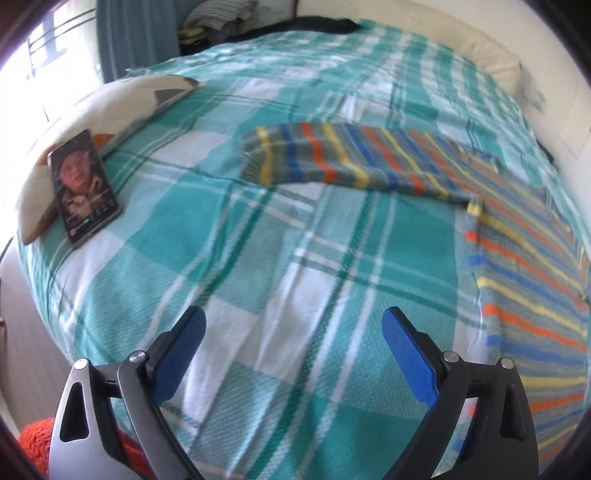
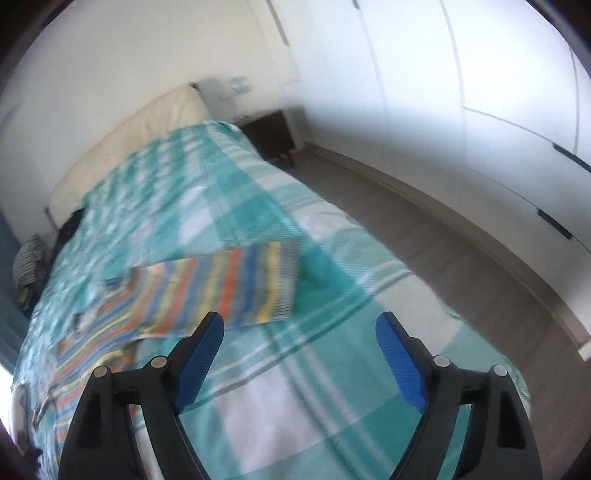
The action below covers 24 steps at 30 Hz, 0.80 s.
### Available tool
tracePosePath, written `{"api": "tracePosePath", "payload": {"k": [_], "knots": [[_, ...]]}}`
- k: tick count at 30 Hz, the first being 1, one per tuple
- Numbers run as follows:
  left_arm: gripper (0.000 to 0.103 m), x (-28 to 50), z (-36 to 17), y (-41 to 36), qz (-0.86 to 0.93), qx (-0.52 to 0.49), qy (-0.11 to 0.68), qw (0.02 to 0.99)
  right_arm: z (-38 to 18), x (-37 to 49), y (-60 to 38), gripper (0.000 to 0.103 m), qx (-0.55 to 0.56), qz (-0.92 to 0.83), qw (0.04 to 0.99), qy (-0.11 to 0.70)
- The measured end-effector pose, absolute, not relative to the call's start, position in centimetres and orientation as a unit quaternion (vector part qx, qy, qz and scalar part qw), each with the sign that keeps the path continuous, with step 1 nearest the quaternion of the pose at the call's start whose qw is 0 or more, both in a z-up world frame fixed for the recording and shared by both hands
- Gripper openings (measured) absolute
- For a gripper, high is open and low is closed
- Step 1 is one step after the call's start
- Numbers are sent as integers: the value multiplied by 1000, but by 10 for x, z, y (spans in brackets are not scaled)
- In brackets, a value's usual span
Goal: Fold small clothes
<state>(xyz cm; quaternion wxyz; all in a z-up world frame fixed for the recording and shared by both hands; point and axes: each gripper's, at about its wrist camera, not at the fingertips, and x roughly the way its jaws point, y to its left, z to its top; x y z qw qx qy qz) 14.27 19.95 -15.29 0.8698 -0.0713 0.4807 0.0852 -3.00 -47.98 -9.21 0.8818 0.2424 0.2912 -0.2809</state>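
A small striped garment (image 1: 369, 162), grey with blue, orange and yellow stripes, lies spread on the teal plaid bed cover (image 1: 258, 240). One sleeve reaches to the left and the body runs down the right side. My left gripper (image 1: 293, 325) is open and empty, above the bare cover, short of the garment. In the right wrist view the garment (image 2: 221, 288) lies blurred ahead and to the left. My right gripper (image 2: 299, 332) is open and empty, with its left fingertip near the sleeve's cuff edge.
A phone (image 1: 83, 186) with a lit screen leans on a cushion (image 1: 110, 107) at the bed's left. Folded clothes (image 1: 218, 18) are piled at the far end. A cream headboard (image 2: 125, 147), a dark nightstand (image 2: 273, 133), floor (image 2: 424, 229) and white wardrobes (image 2: 480, 92) lie to the right.
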Motion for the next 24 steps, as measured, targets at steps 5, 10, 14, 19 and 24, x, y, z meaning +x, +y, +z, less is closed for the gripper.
{"api": "tracePosePath", "payload": {"k": [5,10,14,19,24], "knots": [[97,150,-162,179,71,-38,490,868,-95,-20,-424,88,170,-239,906,305],[103,155,-178,173,66,-23,506,860,-118,7,-402,88,113,-212,899,365],[103,154,-181,175,64,-28,504,861,-137,16,-404,88,111,-214,886,397],[103,152,-183,174,61,-25,491,868,-151,23,-403,88,97,-219,869,432],[103,152,-184,170,57,-3,494,867,-176,33,-404,91,84,-220,844,481]]}}
